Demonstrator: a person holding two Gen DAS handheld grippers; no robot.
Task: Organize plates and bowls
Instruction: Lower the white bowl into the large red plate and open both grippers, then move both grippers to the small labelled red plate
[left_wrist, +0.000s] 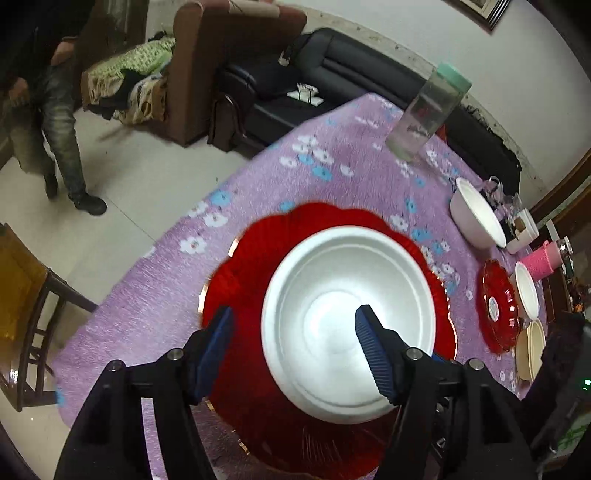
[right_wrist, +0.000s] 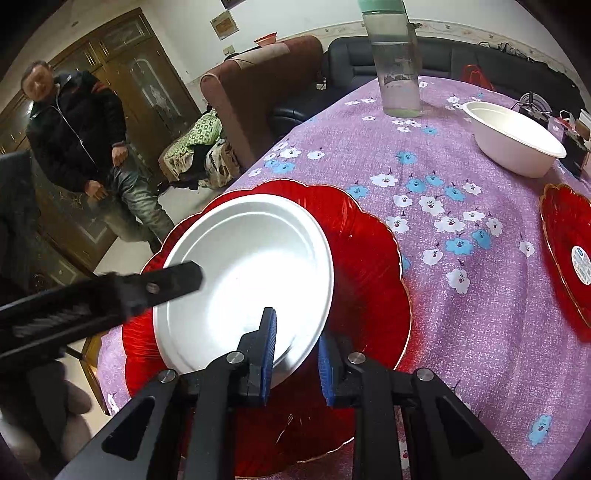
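The right tool (right_wrist: 295, 354) has its blue pads astride the near rim of a white bowl (right_wrist: 243, 273), one pad inside the bowl and the other outside; whether they press the rim cannot be told. The left tool (left_wrist: 295, 347) is spread wide over the same bowl (left_wrist: 351, 321), its right pad above the bowl's hollow and its left pad out past the rim, touching nothing that can be seen. In the right wrist view a black finger (right_wrist: 173, 280) of the left tool reaches over the bowl's far-left edge.

The bowl sits on a large red scalloped plate (right_wrist: 369, 266), which lies on the surface (right_wrist: 461, 295) under a purple flowered cloth. Ahead and to the right of the right tool stands a second white bowl (right_wrist: 513, 144), apart from the red plate. Further right lies a second red plate (right_wrist: 569, 236) bearing a round label. Straight ahead, well beyond the plate, a clear bottle (right_wrist: 397, 62) with a green cap stands upright. Off the surface to the left, a man (right_wrist: 74, 129) in a dark jacket stands.
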